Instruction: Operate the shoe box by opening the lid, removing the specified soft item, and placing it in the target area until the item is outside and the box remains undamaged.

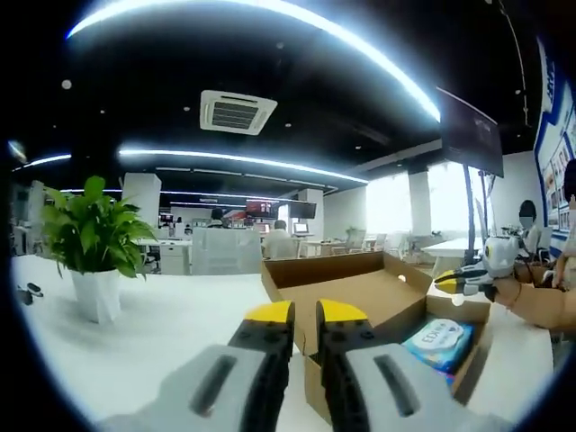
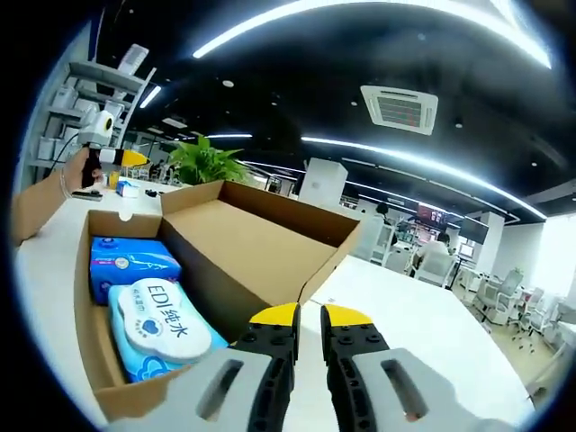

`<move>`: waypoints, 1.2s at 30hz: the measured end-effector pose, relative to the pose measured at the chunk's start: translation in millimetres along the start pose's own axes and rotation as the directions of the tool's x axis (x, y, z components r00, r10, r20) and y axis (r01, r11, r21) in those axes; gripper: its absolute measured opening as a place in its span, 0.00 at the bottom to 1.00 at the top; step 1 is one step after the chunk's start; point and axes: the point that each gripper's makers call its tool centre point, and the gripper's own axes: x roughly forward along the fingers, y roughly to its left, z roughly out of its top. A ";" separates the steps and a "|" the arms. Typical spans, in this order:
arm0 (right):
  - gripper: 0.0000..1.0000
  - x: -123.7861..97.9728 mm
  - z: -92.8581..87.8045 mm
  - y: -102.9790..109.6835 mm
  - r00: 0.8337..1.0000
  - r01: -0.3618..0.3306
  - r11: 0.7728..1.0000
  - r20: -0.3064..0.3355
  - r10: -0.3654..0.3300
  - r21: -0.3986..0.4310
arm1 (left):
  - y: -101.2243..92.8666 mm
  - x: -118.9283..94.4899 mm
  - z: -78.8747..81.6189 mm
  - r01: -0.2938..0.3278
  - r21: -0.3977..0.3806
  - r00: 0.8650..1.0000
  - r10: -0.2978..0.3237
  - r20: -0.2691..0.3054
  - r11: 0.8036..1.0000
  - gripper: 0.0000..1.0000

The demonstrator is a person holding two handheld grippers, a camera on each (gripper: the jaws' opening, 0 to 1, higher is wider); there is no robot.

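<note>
Shoe box [image 2: 225, 243] sat open on white counter [image 2: 432, 324], lid [image 2: 270, 211] folded back. Tissue pack [image 2: 162, 328] lay inside. Left tongs [image 1: 304, 315] and right tongs [image 2: 310, 317] nearly closed, empty.

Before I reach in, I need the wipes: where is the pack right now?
In the right gripper view, the wipes pack lies inside the open cardboard box, at lower left, beside a blue packet and left of the right tongs.

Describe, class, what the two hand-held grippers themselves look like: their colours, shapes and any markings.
The left gripper and the right gripper look alike: two chunky light grey jaws each, with a dark slot on top, black ribbed inner faces and rounded yellow tips. No cables, lettering or sleeves are visible.
</note>
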 end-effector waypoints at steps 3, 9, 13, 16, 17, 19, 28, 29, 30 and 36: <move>0.08 0.7 -1.2 -3.1 1.000 0.005 1.000 -0.003 -0.005 0.002 | -1.7 2.3 -0.5 0.003 0.015 1.000 -0.003 -0.012 1.000 0.10; 0.08 0.6 -1.6 -5.6 1.000 0.009 1.000 -0.003 -0.009 0.005 | -8.9 1.4 8.0 0.043 -0.009 0.999 -0.043 -0.010 0.999 0.10; 0.08 -1.2 0.9 -6.3 1.000 0.008 1.000 0.006 -0.008 0.010 | -19.7 -3.3 2.9 0.078 -0.002 0.997 -0.078 -0.026 0.997 0.10; 0.09 -2.4 3.6 -7.9 1.000 0.006 1.000 0.017 -0.006 0.023 | -25.6 -8.2 -10.5 0.101 -0.007 0.994 -0.101 -0.050 0.995 0.10; 0.08 -2.7 3.9 -8.1 1.000 0.006 1.000 0.019 -0.007 0.025 | -27.2 -10.1 -14.6 0.109 -0.012 0.992 -0.109 -0.055 0.994 0.10; 0.08 -3.0 3.7 -9.1 1.000 0.008 1.000 0.020 -0.009 0.026 | -31.3 -14.1 -19.3 0.136 -0.021 0.989 -0.137 -0.054 0.990 0.10; 0.09 -5.3 8.6 -12.5 0.998 -0.026 0.998 0.062 0.022 0.060 | -41.1 -20.7 -18.2 0.215 -0.009 0.977 -0.215 -0.007 0.977 0.10; 0.09 -5.7 10.2 -11.9 0.997 -0.035 0.997 0.071 0.030 0.065 | -40.7 -19.8 -20.6 0.217 -0.001 0.976 -0.217 -0.012 0.976 0.10; 0.09 -6.1 11.4 -11.3 0.996 -0.043 0.997 0.078 0.038 0.070 | -39.2 -18.9 -23.3 0.215 0.009 0.976 -0.214 -0.022 0.977 0.10; 0.13 -7.5 19.2 -3.4 0.989 -0.094 0.994 0.123 0.087 0.060 | -30.2 -17.7 -31.7 0.195 0.024 0.980 -0.194 -0.051 0.980 0.10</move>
